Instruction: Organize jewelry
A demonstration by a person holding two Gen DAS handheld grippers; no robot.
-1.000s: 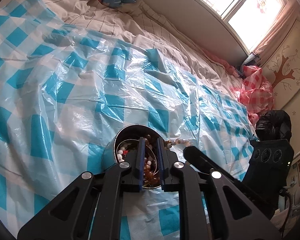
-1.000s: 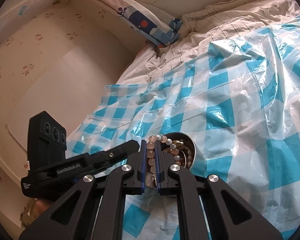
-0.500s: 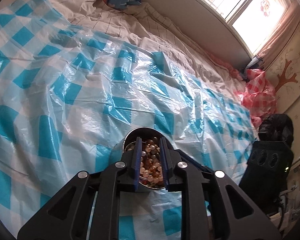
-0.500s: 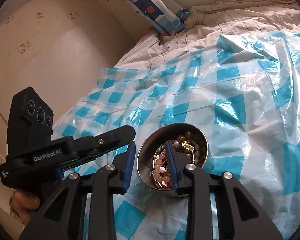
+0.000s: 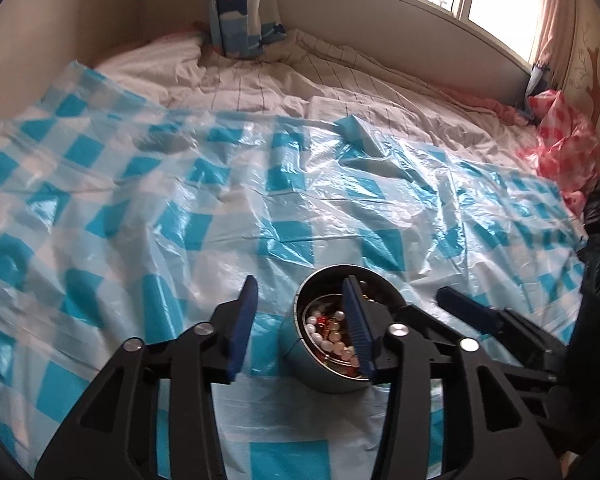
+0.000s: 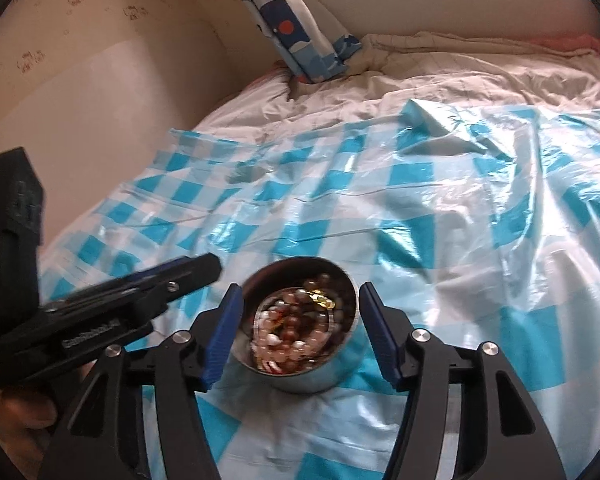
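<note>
Both grippers, left [image 5: 300, 322] and right [image 6: 300, 330], now spread their fingers wide and empty, the bead bracelet [image 6: 296, 328] released into the tin [image 6: 320, 376] on the bed.

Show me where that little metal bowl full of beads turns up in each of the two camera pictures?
Left wrist view: the metal bowl sits low and centre-right, partly behind the right finger of the open left gripper.
Right wrist view: it sits low and centre, between the fingers of the open right gripper.
Shared landmark: the blue patterned pillow propped at the wall.
</note>
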